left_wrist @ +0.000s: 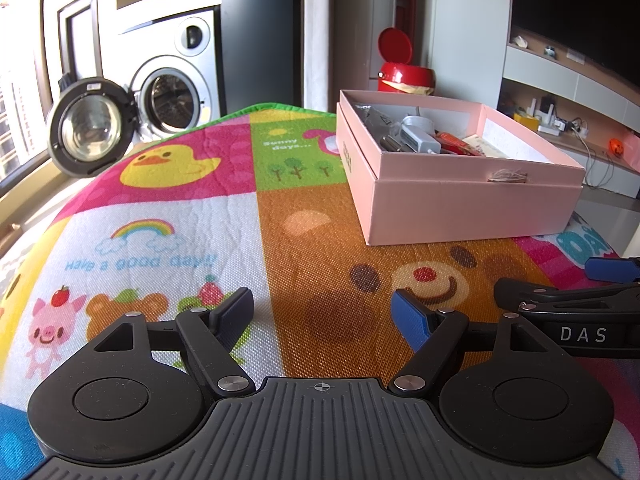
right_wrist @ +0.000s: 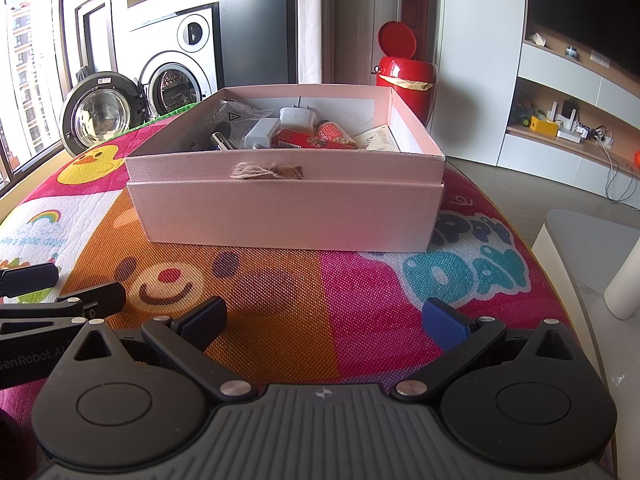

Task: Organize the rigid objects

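A pink box stands open on the cartoon-printed mat, dead ahead at 12 o'clock in the right wrist view and off toward 1 o'clock in the left wrist view. Inside it lie a white plug adapter, a grey charger block, red tubes, a crinkled clear bag and a printed card. A twine bow sits on the box's near wall.

The right gripper hangs low over the mat short of the box, its blue-padded fingers spread wide with nothing between them. The left gripper is likewise spread apart and empty, just beside the right one, at its 9 o'clock.

Beyond the mat, at 11 o'clock, a washing machine stands with its door swung out; a red bin with its lid up stands at 1 o'clock.
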